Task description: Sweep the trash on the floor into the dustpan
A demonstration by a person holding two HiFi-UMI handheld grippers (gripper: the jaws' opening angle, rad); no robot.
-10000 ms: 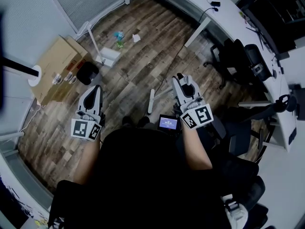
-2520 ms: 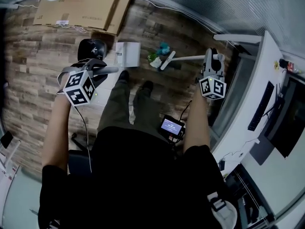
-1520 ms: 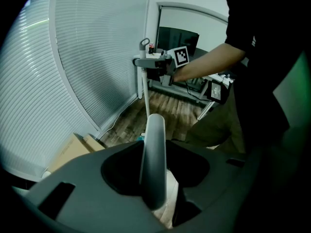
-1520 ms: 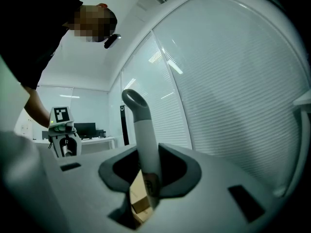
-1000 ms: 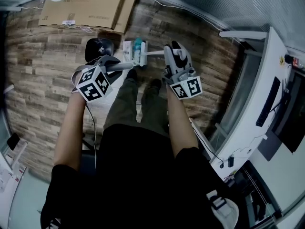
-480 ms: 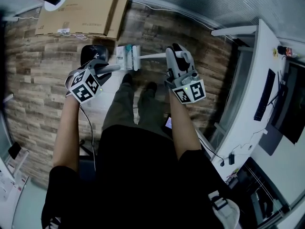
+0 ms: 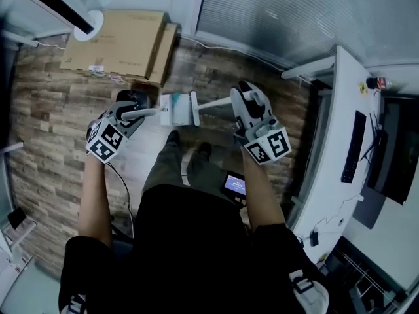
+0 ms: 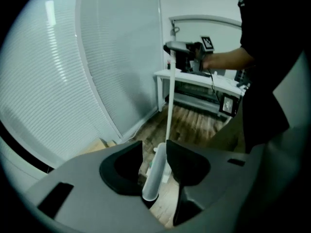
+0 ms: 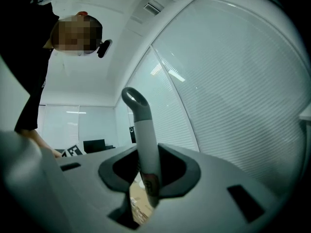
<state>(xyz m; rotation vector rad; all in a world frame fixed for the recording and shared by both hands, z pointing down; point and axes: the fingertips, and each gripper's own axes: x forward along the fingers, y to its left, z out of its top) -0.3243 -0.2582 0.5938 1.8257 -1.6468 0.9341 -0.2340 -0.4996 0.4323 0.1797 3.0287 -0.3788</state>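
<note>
A white dustpan (image 7: 171, 110) sits low over the wood floor in the head view, with a bit of teal trash in it. Its white tube handle (image 8: 153, 178) lies between the pads of my left gripper (image 7: 144, 112), which is shut on it; the jaws have just been opening a little. The white broom head (image 7: 194, 108) rests against the dustpan's mouth. The broom's handle (image 7: 217, 101) runs right to my right gripper (image 7: 241, 95), shut on it. In the right gripper view the grey hooked handle end (image 9: 136, 102) sticks up out of the jaws.
A flat cardboard box (image 7: 121, 41) lies by the wall behind the dustpan. A black round bin (image 7: 133, 99) stands just beyond my left gripper. Window blinds (image 7: 294, 12) run along the back; a white desk (image 7: 344, 129) lines the right side. My legs stand below the dustpan.
Both grippers have come up over the last second, carrying the dustpan and the broom. The broom head has stayed at the dustpan's mouth. Earlier it swept the teal trash in from the right.
</note>
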